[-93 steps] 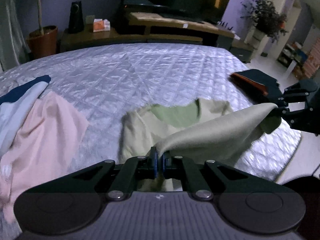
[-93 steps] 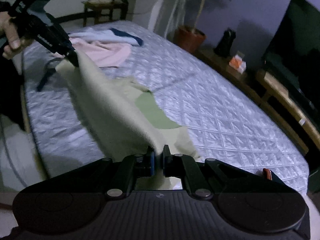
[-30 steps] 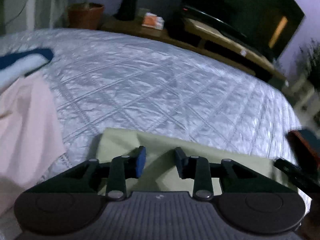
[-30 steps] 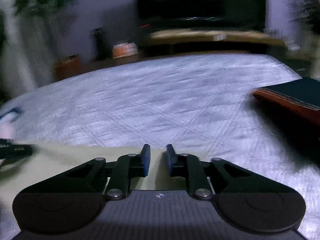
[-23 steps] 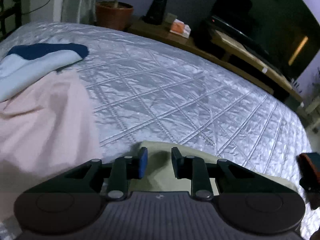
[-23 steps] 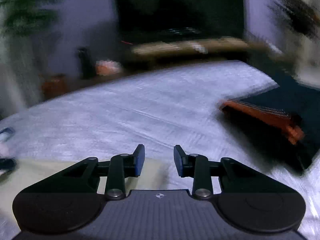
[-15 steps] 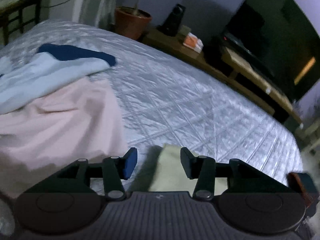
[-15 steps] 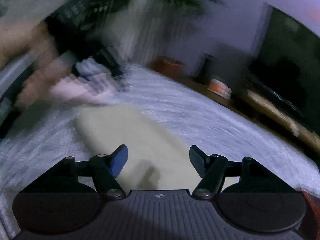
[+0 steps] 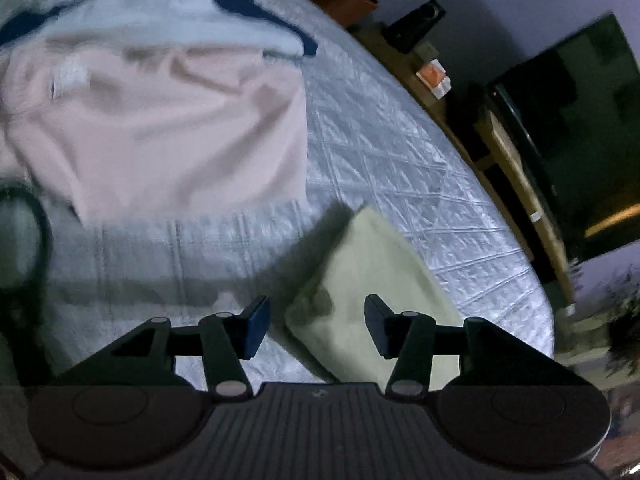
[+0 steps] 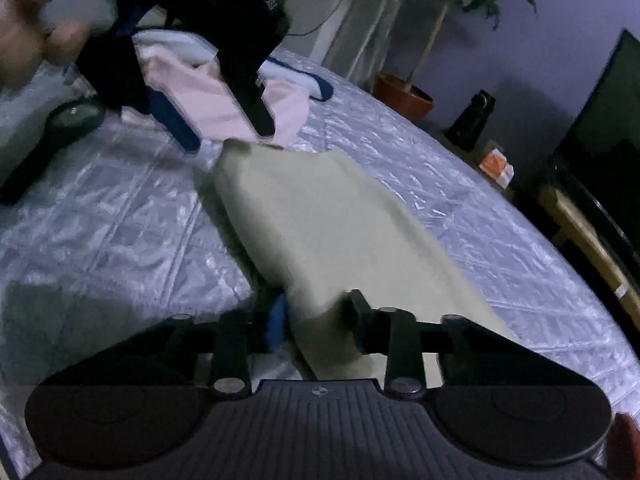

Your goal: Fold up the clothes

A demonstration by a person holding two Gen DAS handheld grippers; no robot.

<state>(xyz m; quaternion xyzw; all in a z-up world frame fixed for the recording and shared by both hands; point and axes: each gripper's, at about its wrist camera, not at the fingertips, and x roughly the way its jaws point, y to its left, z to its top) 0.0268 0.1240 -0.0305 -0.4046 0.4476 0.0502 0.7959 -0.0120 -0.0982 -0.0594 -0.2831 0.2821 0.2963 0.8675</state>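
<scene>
A pale green garment (image 10: 320, 216) lies folded into a long strip on the silver quilted bed (image 10: 100, 232). My right gripper (image 10: 316, 324) is at the strip's near end; its jaws are closing and the bunched cloth fills the gap between the pads. My left gripper (image 9: 316, 330) hangs over the far corner of the green garment (image 9: 372, 276). Its jaws are opening, the corner lies below and between them, and the pads do not touch it. The right wrist view shows the left gripper (image 10: 222, 128) from outside, held by a hand (image 10: 24, 40).
A pink garment (image 9: 160, 120) and a light-blue and navy one (image 9: 208, 12) lie crumpled past the green strip. A black loop-shaped object (image 10: 76, 116) rests on the quilt near them. A potted plant (image 10: 404, 96), a speaker (image 10: 472, 120), an orange box (image 10: 496, 168) and a television (image 9: 580, 128) stand beyond the bed.
Both grippers rolled and swung sideways. The left one's jaws spread and now stand at the strip's far corner. The right one now looks along the strip; its jaws widened, then narrowed on the near end.
</scene>
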